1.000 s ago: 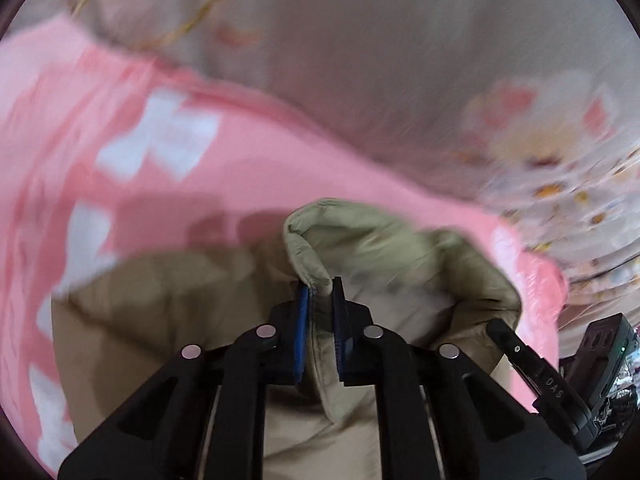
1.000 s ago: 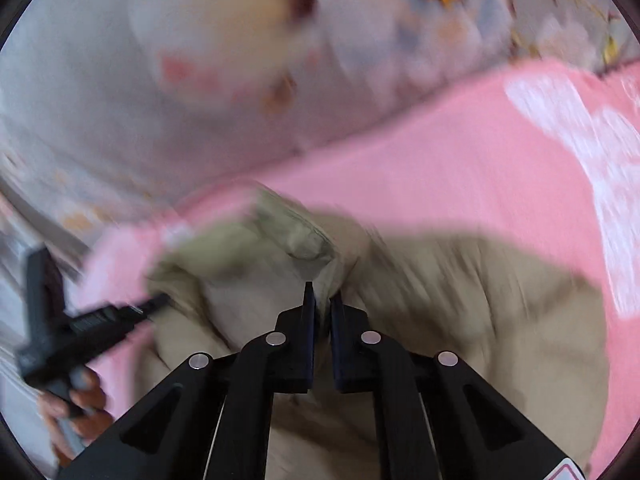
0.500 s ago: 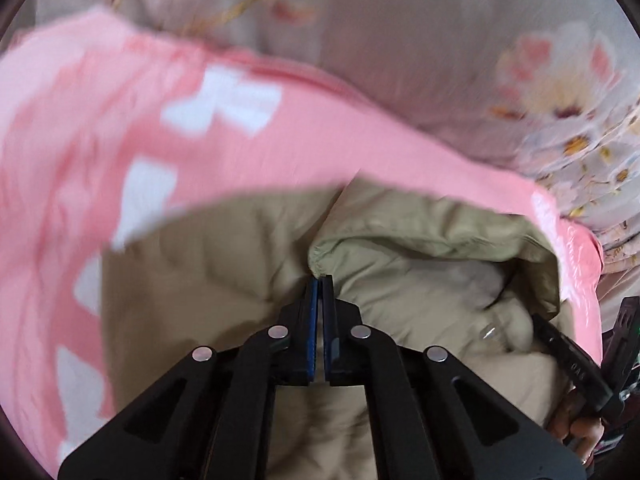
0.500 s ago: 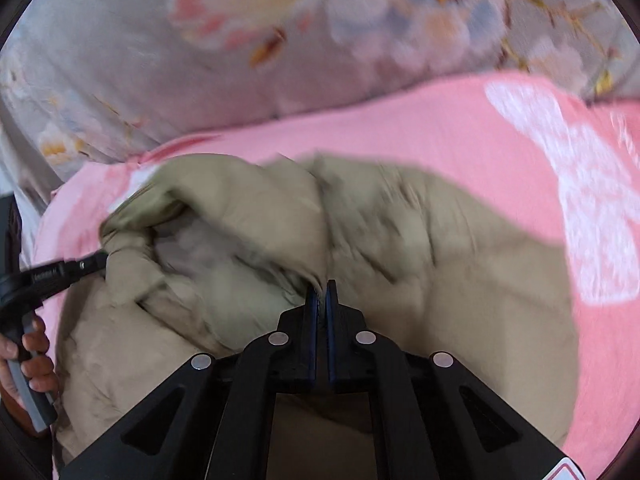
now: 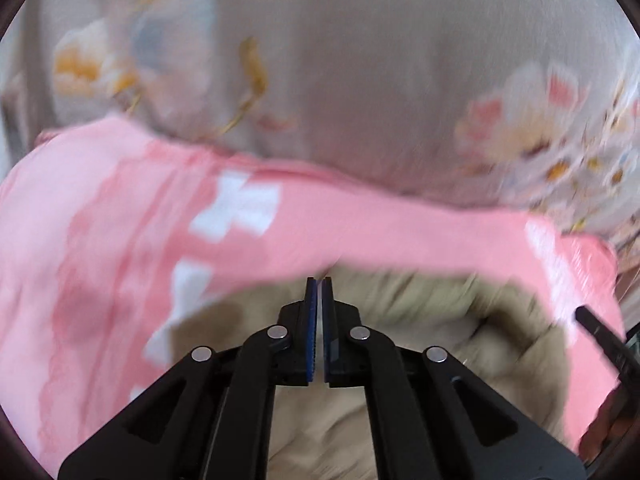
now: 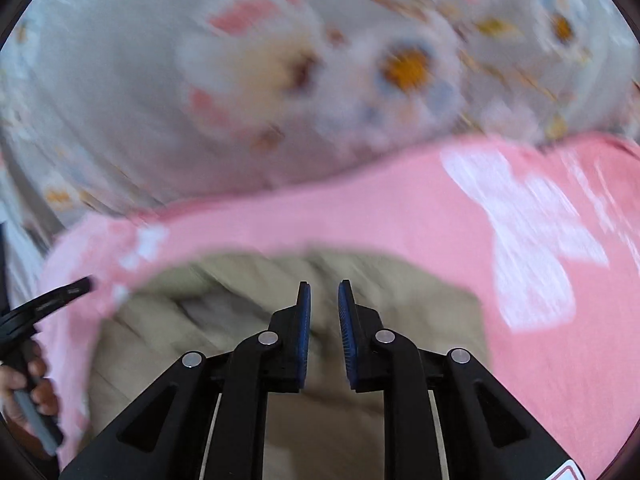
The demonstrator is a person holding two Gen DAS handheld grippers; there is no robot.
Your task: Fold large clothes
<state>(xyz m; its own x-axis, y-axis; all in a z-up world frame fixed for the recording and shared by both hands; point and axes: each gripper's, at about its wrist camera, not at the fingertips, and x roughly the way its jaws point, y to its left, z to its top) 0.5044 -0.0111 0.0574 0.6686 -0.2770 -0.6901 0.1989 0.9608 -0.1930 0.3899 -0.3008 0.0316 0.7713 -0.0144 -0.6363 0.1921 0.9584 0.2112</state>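
Note:
A khaki padded garment (image 5: pixel 440 320) lies bunched on a pink blanket (image 5: pixel 120 240) with white bows. My left gripper (image 5: pixel 319 282) is shut with nothing visibly between its pads, just above the garment's far edge. In the right wrist view the garment (image 6: pixel 224 320) lies below my right gripper (image 6: pixel 323 286), which is open and empty above it. The views are motion-blurred.
A grey floral bedsheet (image 5: pixel 360 80) lies beyond the pink blanket (image 6: pixel 400 216). The right gripper's tip (image 5: pixel 600 332) shows at the right edge of the left view. The left gripper and the hand holding it (image 6: pixel 36 320) show at the left edge of the right view.
Both grippers have let go of the garment fold and risen away from it. The right gripper has opened. The lifted fold has dropped onto the garment.

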